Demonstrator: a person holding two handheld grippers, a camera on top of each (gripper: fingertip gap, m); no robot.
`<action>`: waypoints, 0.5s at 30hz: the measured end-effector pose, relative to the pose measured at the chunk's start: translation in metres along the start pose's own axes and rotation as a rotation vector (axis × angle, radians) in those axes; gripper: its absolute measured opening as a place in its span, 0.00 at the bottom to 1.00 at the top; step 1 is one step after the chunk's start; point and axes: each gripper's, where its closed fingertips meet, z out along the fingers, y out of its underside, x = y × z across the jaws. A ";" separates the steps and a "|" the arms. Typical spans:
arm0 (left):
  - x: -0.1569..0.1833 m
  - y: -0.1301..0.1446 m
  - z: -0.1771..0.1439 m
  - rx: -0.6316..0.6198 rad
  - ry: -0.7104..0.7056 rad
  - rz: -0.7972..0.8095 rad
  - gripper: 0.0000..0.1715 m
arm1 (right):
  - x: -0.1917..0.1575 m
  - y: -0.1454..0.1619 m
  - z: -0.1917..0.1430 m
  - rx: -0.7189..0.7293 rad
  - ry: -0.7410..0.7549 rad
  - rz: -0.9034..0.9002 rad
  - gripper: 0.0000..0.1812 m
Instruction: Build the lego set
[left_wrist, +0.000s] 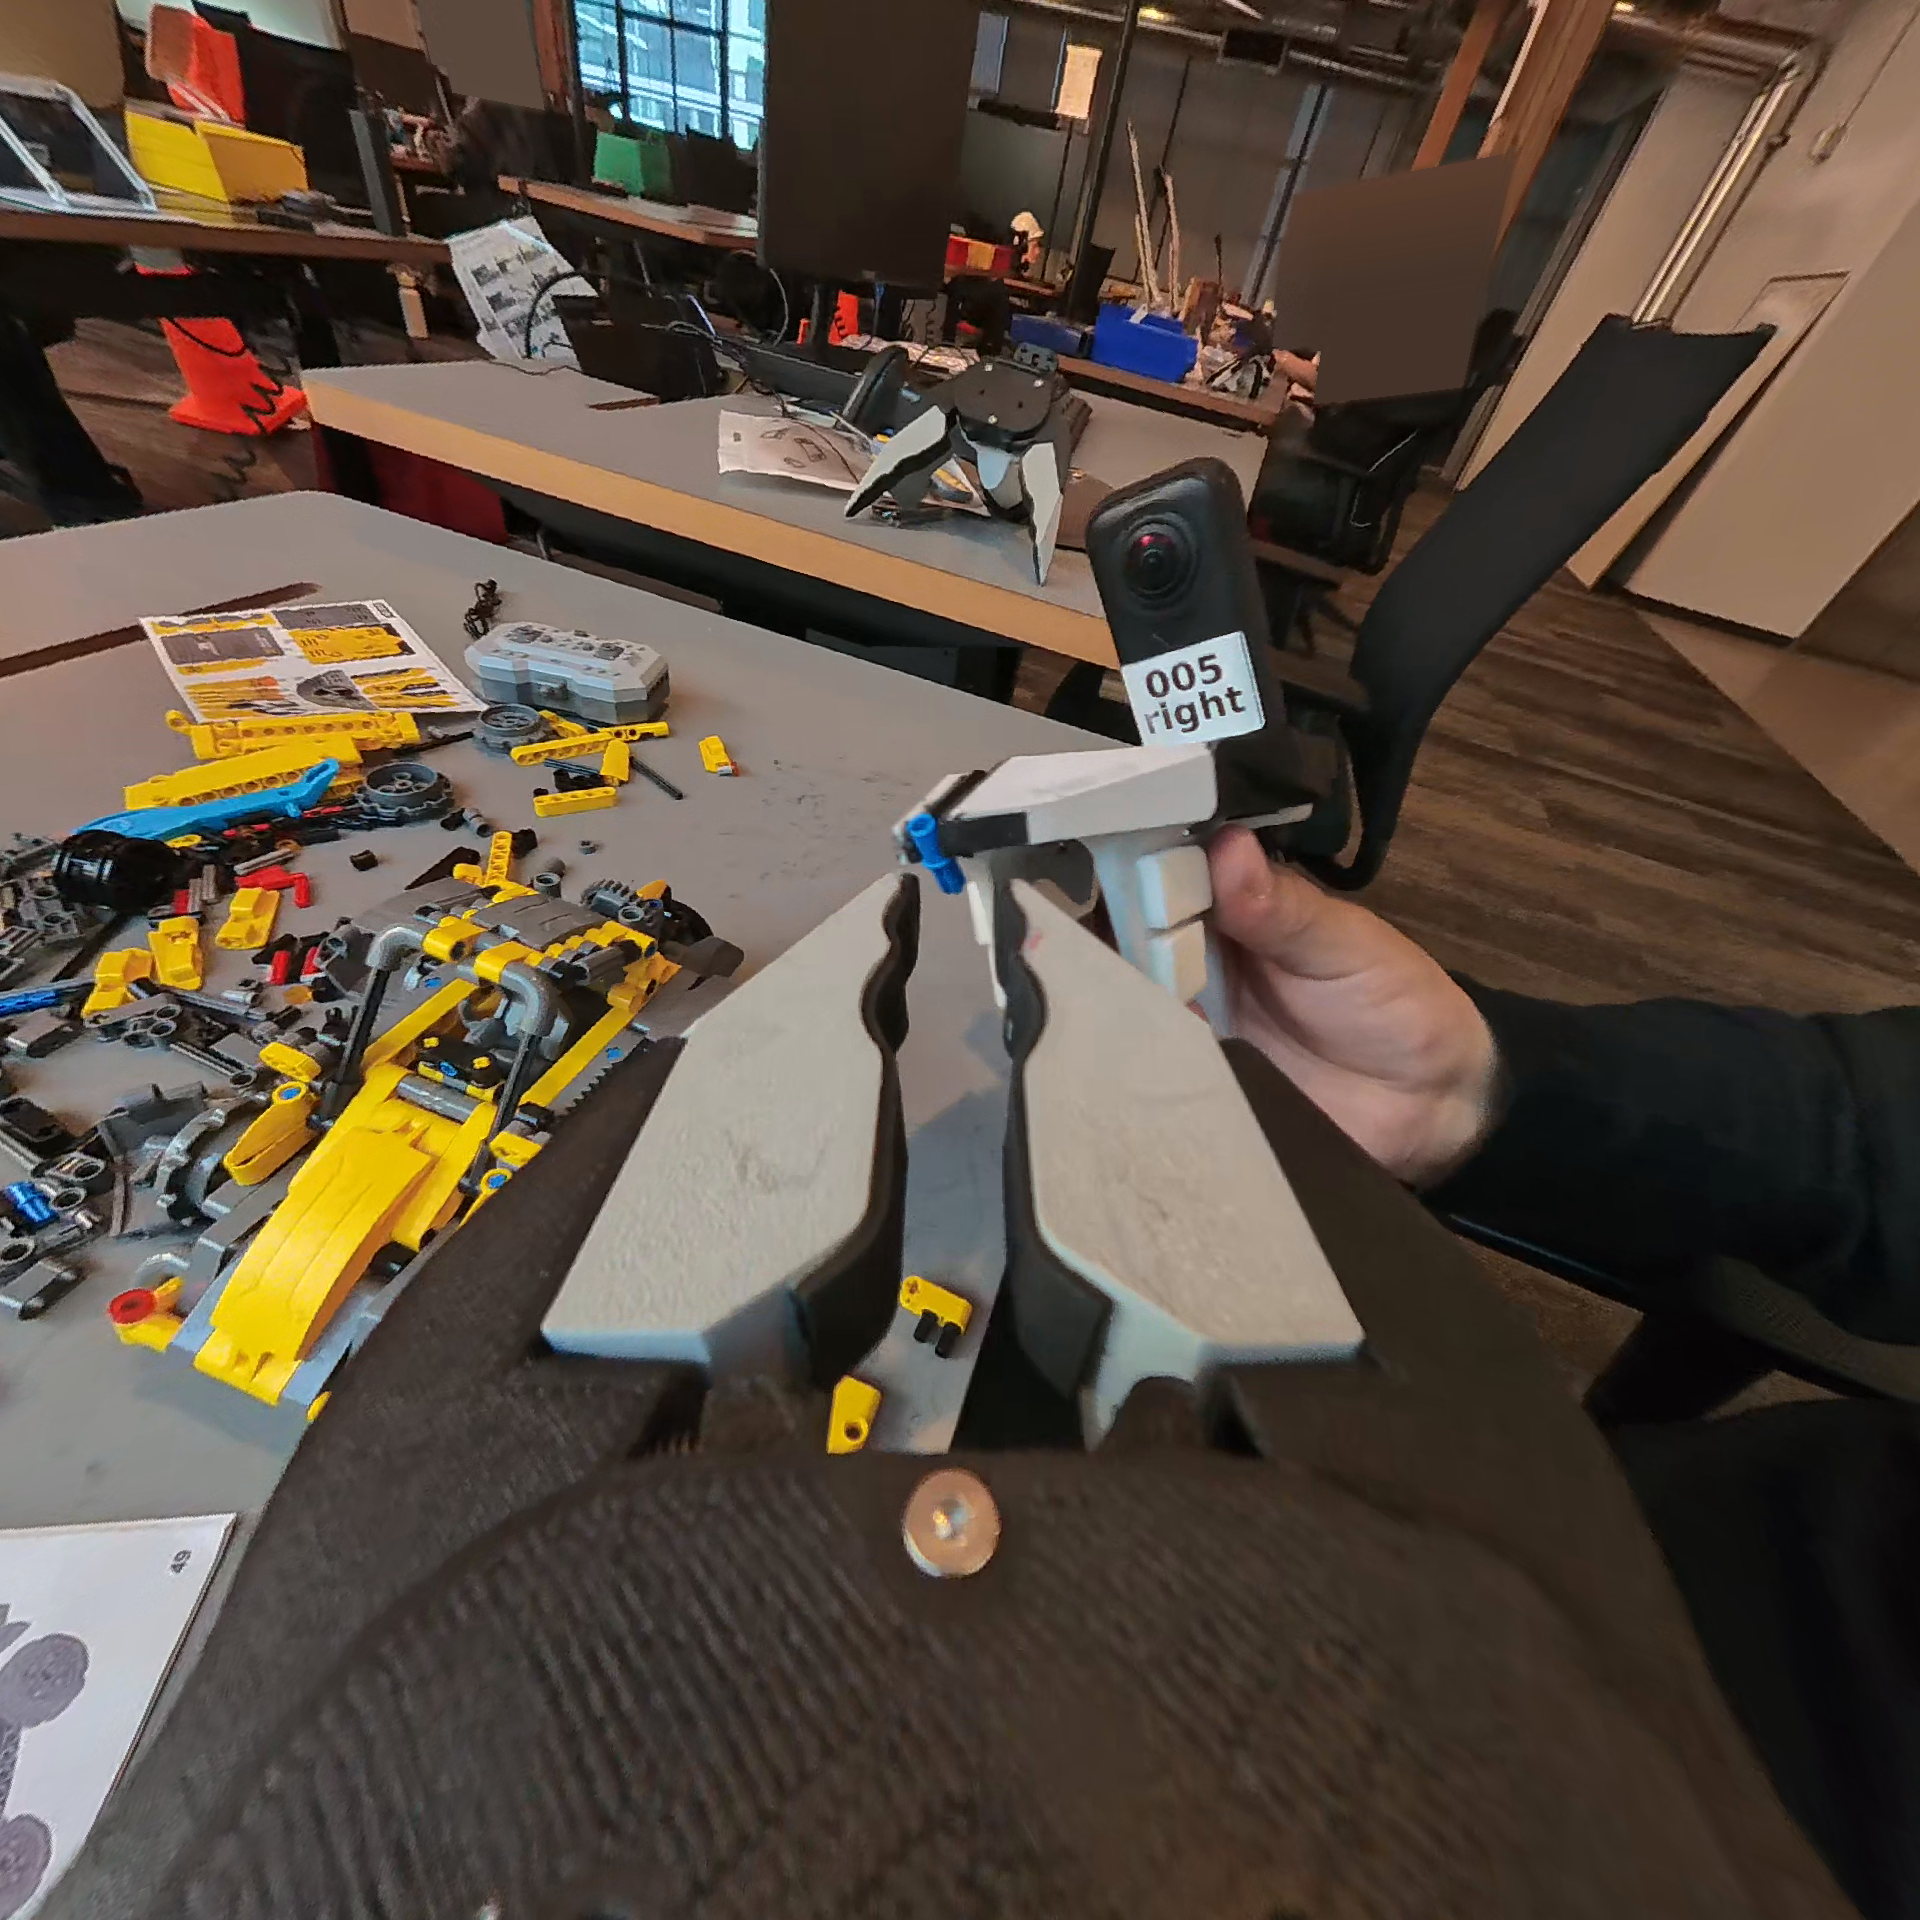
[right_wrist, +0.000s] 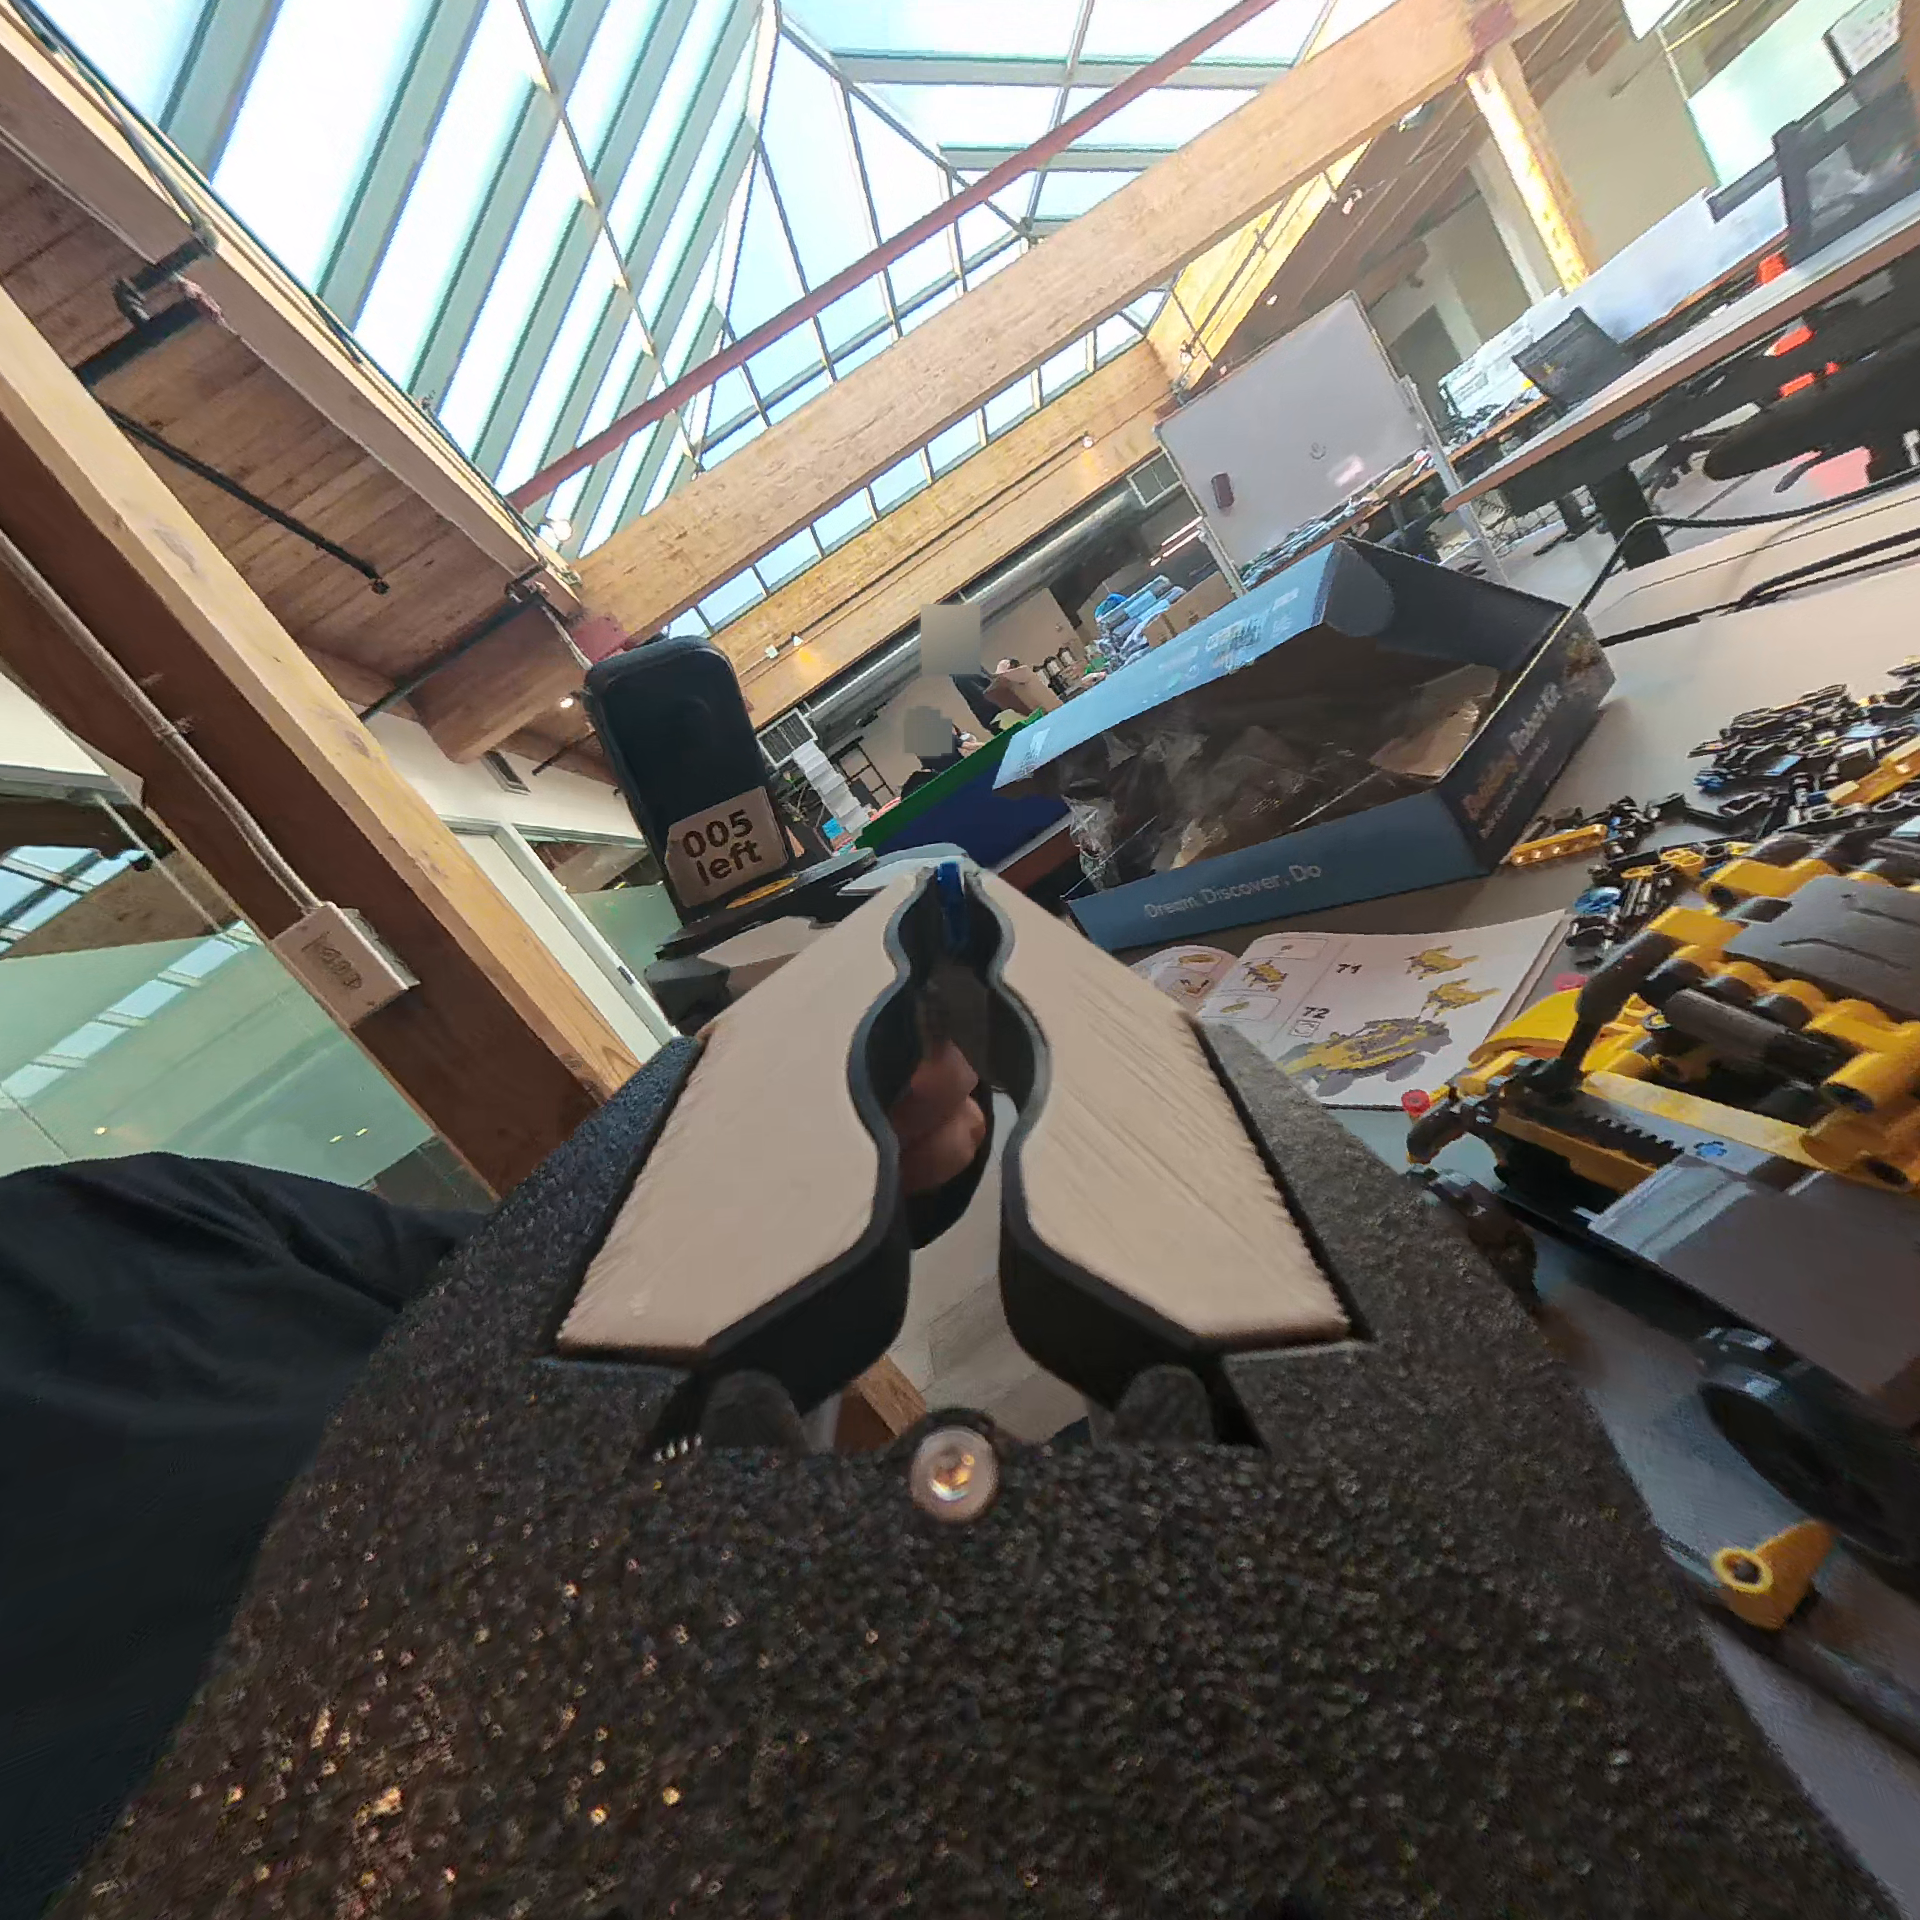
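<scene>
Left gripper (left_wrist: 961, 914) slightly apart, empty, tips near right gripper (left_wrist: 925, 831), which pinches a blue peg (left_wrist: 932, 840) above grey table (left_wrist: 790, 790); yellow model (left_wrist: 416, 1091) beside.

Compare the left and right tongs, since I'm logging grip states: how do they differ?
The left tongs stand slightly apart and empty; the right tongs are shut on a small blue pin. The left tongs look down over the grey table; the right tongs tilt upward, toward the skylights. Shared: pale fingers lined in black, and their tips almost meet near the table's edge.
</scene>
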 end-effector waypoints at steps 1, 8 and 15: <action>-0.001 -0.001 -0.001 0.011 0.000 -0.007 0.05 | 0.000 0.001 0.001 0.002 -0.002 0.002 0.03; -0.005 0.001 -0.005 0.007 0.008 -0.008 0.01 | 0.002 0.004 0.001 -0.010 0.021 -0.044 0.03; -0.022 0.009 -0.010 -0.113 -0.185 0.283 0.00 | 0.012 0.015 0.000 -0.156 0.120 -0.204 0.00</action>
